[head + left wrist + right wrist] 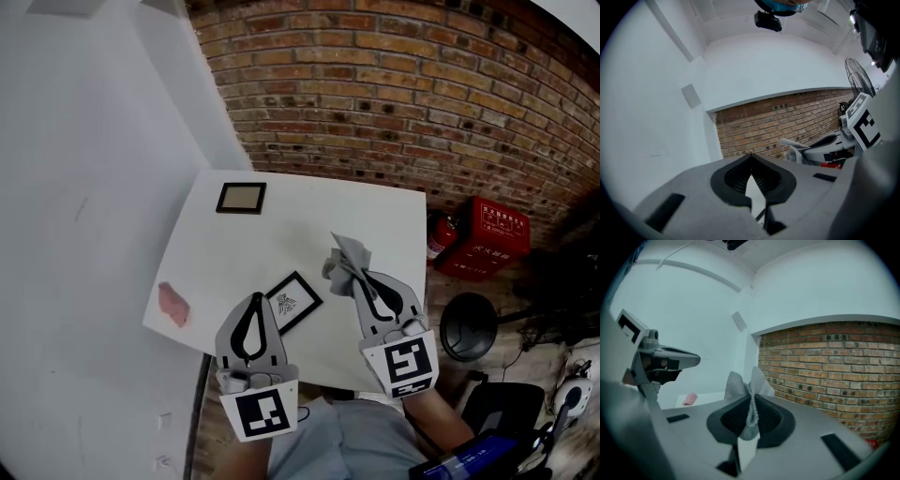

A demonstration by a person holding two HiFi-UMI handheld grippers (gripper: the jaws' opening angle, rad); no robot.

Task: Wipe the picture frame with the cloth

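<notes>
A pink lump (173, 305) lies on the white table (375, 214); a red box (487, 239) stands by the brick wall (394, 84).

Head view down onto table (300, 234); gripper views share brick wall (834, 362).

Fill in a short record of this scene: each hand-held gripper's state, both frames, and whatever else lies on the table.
Left hand-held gripper: shut, empty
Right hand-held gripper: shut on grey cloth
Near frame: flat on white table, near edge
Far frame: flat, far left corner
Pink item: table's left edge
</notes>
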